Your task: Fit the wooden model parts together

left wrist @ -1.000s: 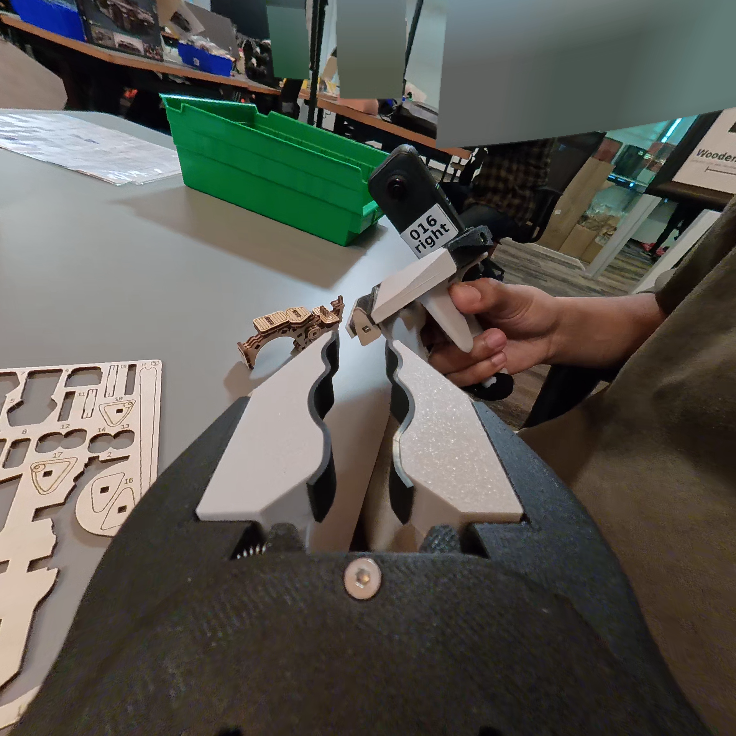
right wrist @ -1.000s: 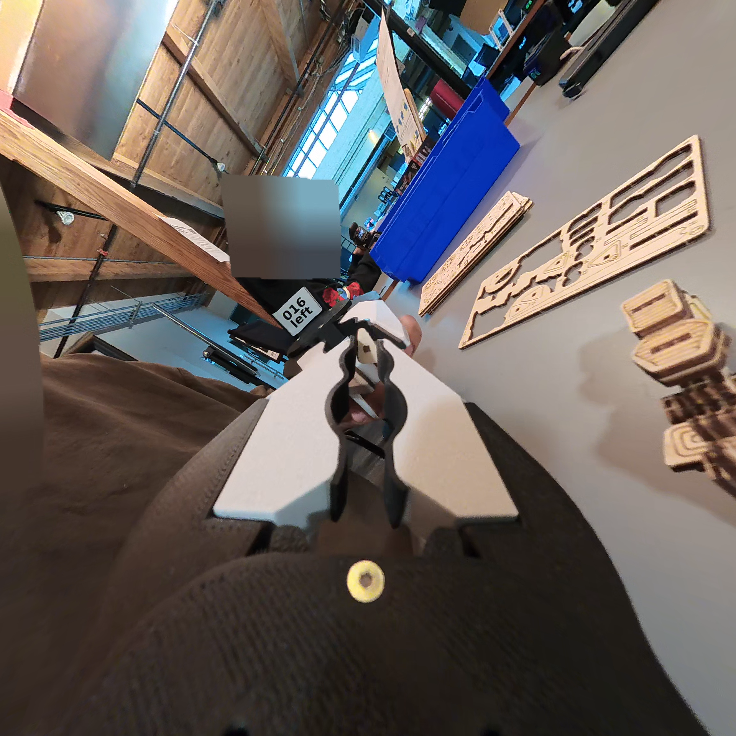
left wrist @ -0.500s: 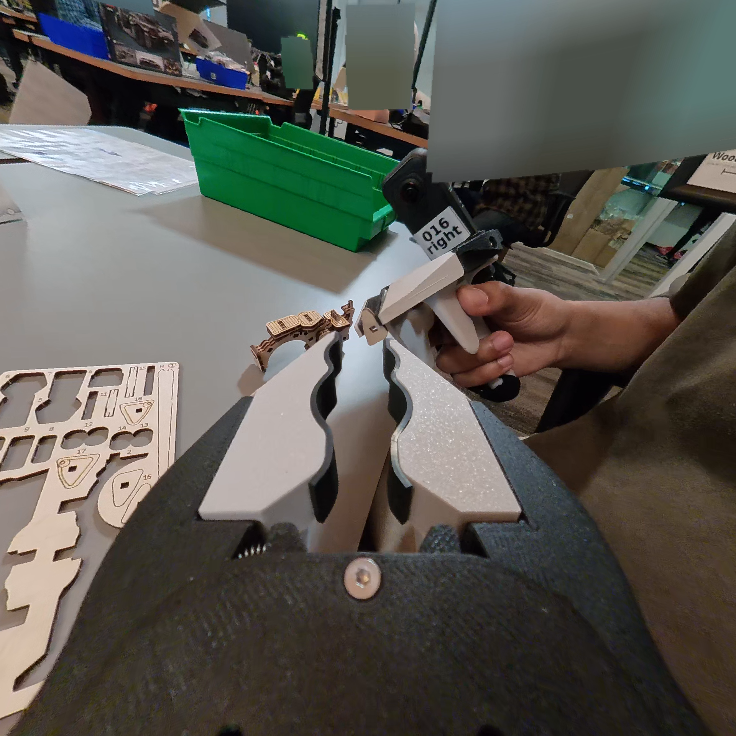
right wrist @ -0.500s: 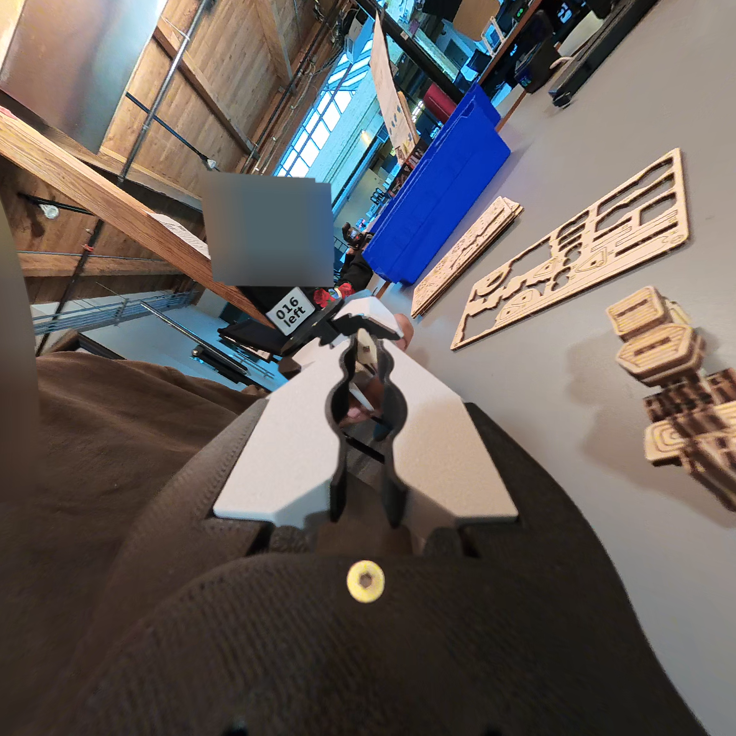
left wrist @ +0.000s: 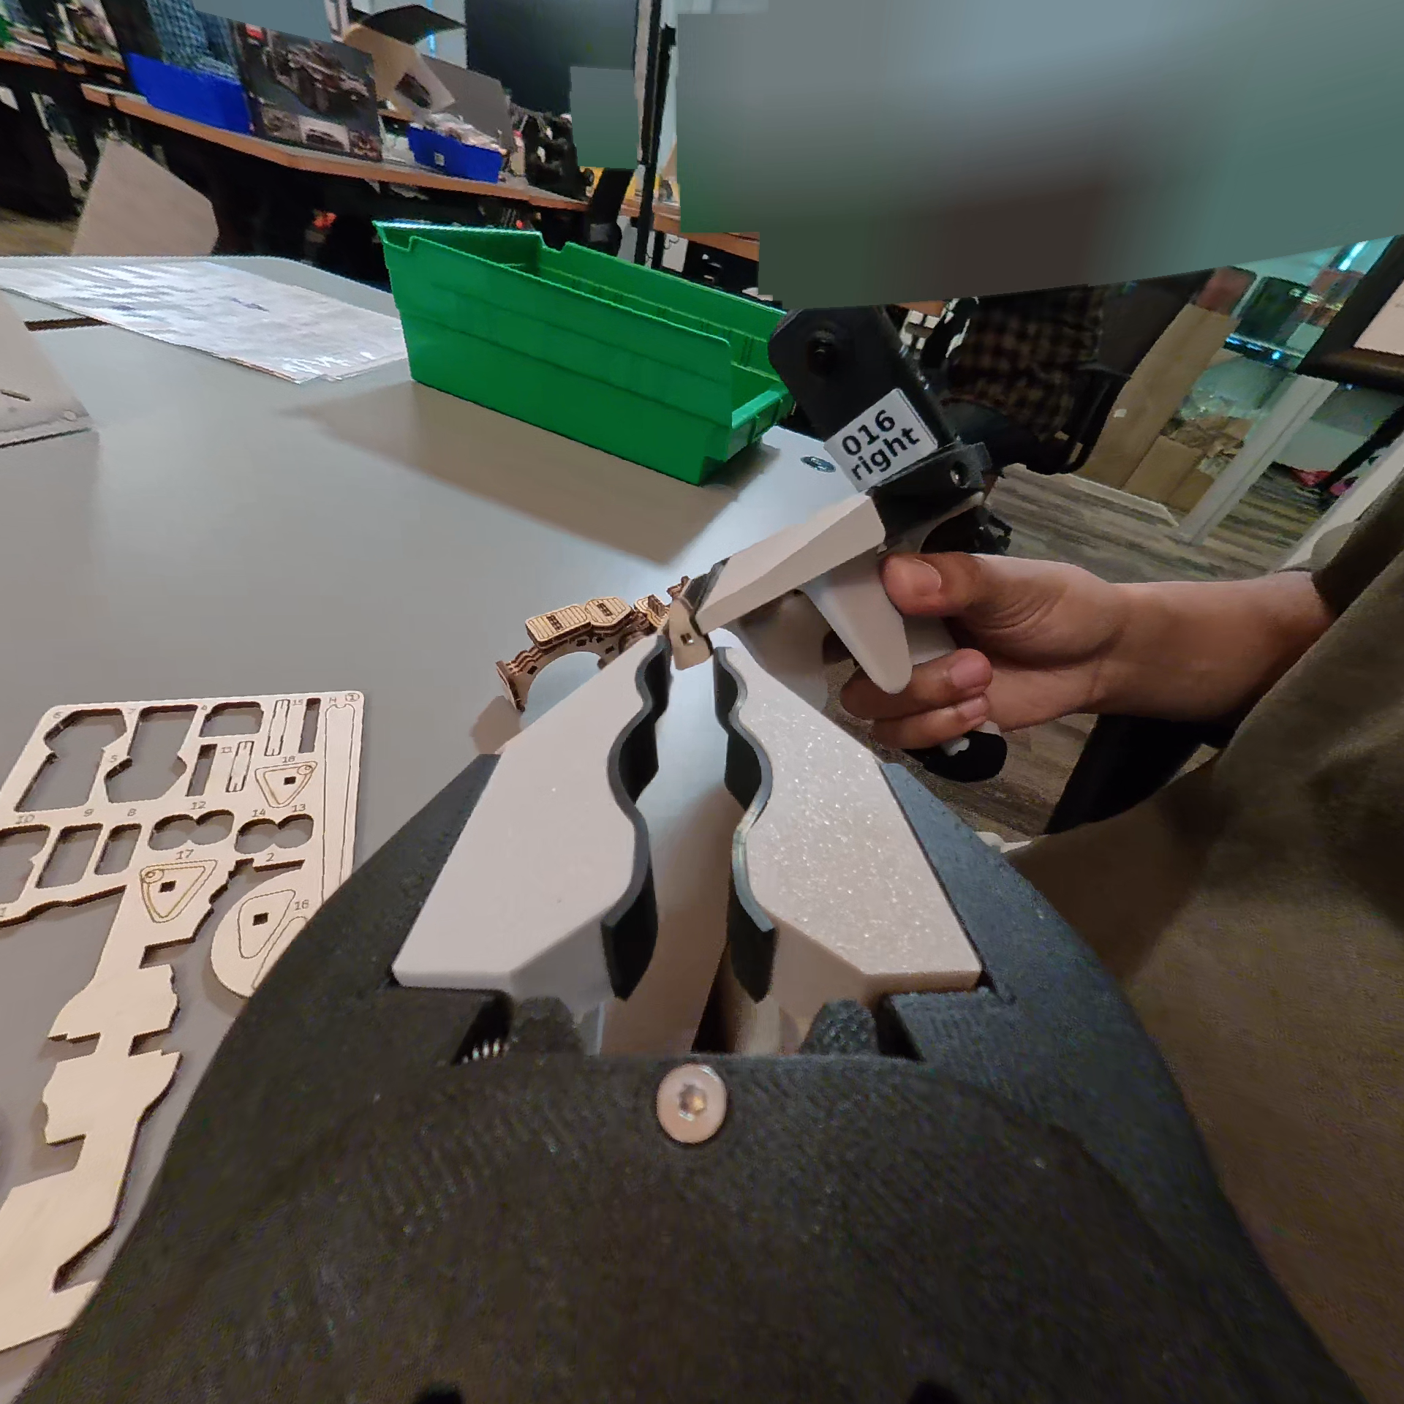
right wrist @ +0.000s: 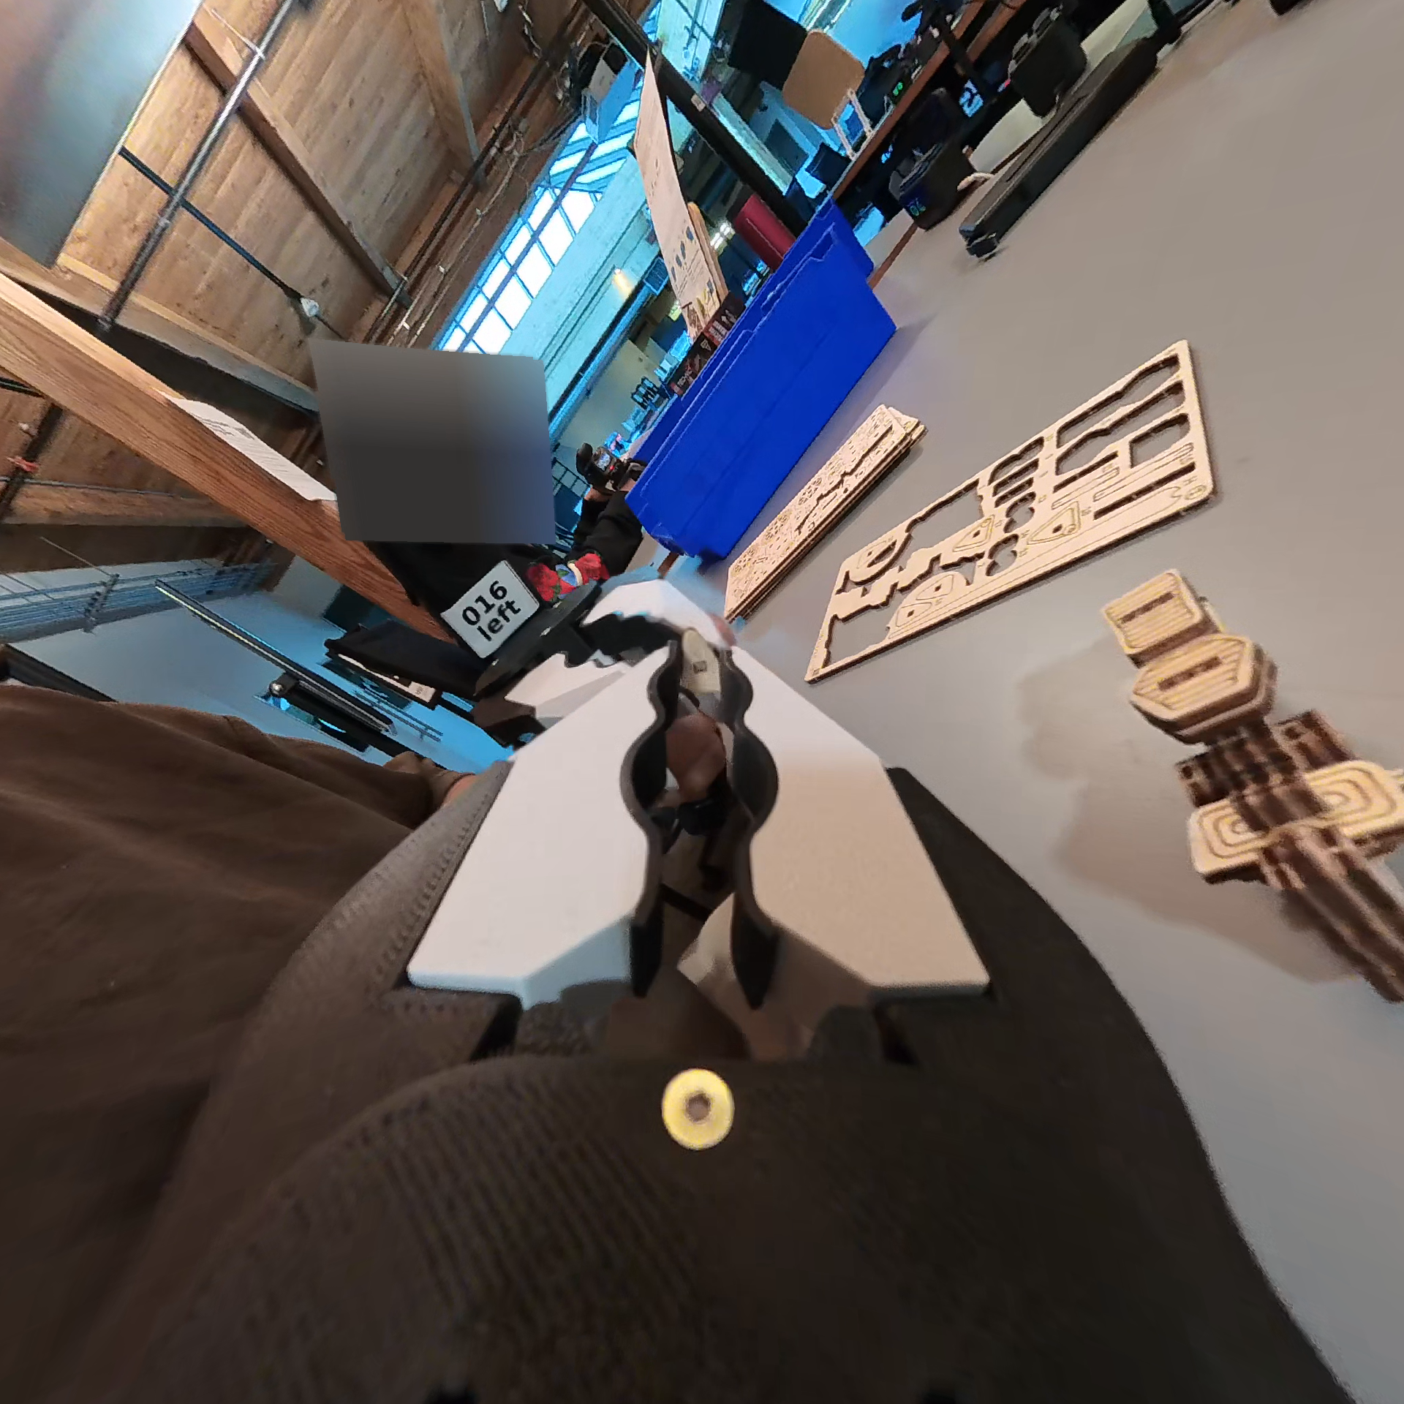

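Note:
My right gripper (right wrist: 695,657) is shut on a small pale wooden piece (right wrist: 697,670). In the left wrist view a hand holds the right gripper (left wrist: 687,627), and the piece (left wrist: 686,646) sits between the tips of my left gripper (left wrist: 693,652). The left jaws stand a little apart around the piece, and I see no firm contact. The partly built brown wooden model (left wrist: 577,630) lies on the grey table just beyond the left fingertips. It also shows in the right wrist view (right wrist: 1253,767). The left gripper (right wrist: 608,634) shows right behind the piece.
A punched-out wooden parts sheet (left wrist: 152,836) lies left of the left gripper and shows too in the right wrist view (right wrist: 1026,517). A green bin (left wrist: 577,365) stands behind the model. A blue bin (right wrist: 760,425) and a stack of wooden sheets (right wrist: 820,509) lie farther off. My two grippers' fingertips are within a few centimetres of each other.
The left gripper's jaws have narrowed. The right gripper has brought the small piece in between the left fingertips. The two grippers are closer together.

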The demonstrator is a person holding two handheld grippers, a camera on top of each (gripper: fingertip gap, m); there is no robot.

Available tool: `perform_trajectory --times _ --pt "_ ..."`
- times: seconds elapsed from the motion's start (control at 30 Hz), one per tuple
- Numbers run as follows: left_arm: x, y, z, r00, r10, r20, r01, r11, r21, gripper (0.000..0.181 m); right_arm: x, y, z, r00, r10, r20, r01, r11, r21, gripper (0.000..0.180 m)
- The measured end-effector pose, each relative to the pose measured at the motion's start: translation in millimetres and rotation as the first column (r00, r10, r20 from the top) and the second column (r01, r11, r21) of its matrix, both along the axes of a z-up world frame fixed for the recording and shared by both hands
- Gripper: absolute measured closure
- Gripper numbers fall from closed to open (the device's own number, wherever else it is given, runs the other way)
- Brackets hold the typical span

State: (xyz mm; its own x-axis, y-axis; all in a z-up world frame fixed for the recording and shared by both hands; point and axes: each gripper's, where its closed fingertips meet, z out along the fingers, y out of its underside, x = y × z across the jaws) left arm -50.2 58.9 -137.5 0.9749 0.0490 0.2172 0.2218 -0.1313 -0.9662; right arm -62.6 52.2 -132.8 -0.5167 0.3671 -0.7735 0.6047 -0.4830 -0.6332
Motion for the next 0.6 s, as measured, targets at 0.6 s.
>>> perform_trajectory --times 0.6 --pt "-13.2 -8.2 3.4 0.931 -0.048 0.363 0.006 0.993 0.117 0.181 0.2 2.4 -0.4 0.999 0.032 0.038 -0.029 0.997 -0.074 0.167"
